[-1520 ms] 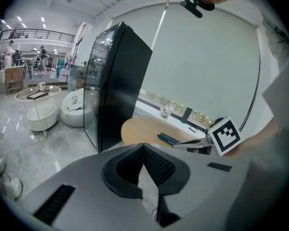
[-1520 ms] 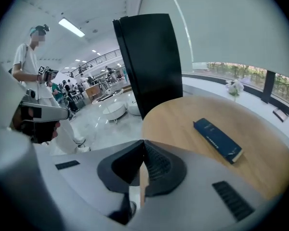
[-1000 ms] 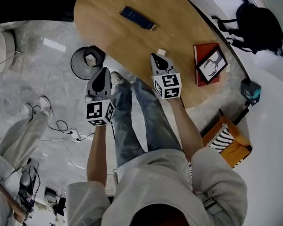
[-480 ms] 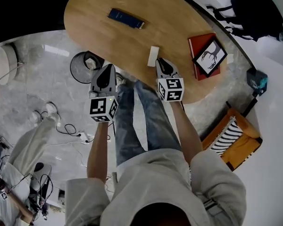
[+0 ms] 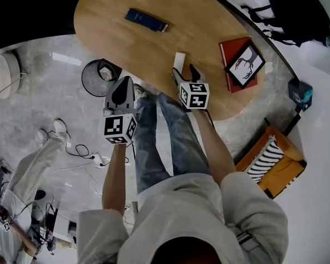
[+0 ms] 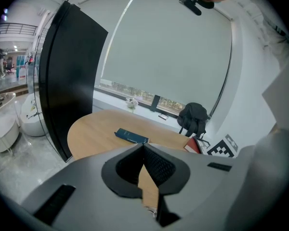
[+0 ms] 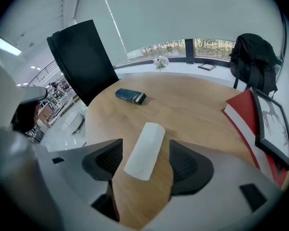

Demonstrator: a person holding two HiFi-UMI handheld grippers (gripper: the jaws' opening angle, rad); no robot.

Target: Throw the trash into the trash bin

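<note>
A white folded piece of trash (image 5: 179,61) lies on the wooden table (image 5: 126,43) near its front edge. My right gripper (image 5: 182,72) points down at it. Its jaws have just been opening and stand open on either side of the trash (image 7: 145,150), with the pads off it. My left gripper (image 5: 123,84) hangs shut and empty over the floor left of the table edge; in the left gripper view the left gripper (image 6: 143,147) has its tips meeting. The black mesh trash bin (image 5: 97,75) stands on the floor just left of it, with something pale inside.
A dark blue box (image 5: 147,20) lies further back on the table. A red book with a framed picture (image 5: 240,65) sits at the right edge. A black backpack (image 5: 297,10) and an orange bag (image 5: 269,161) are to the right. Another person (image 5: 27,169) and cables occupy the floor at left.
My right gripper has gone forward and down to the white trash, and its jaws have opened round it. The left gripper has hardly shifted.
</note>
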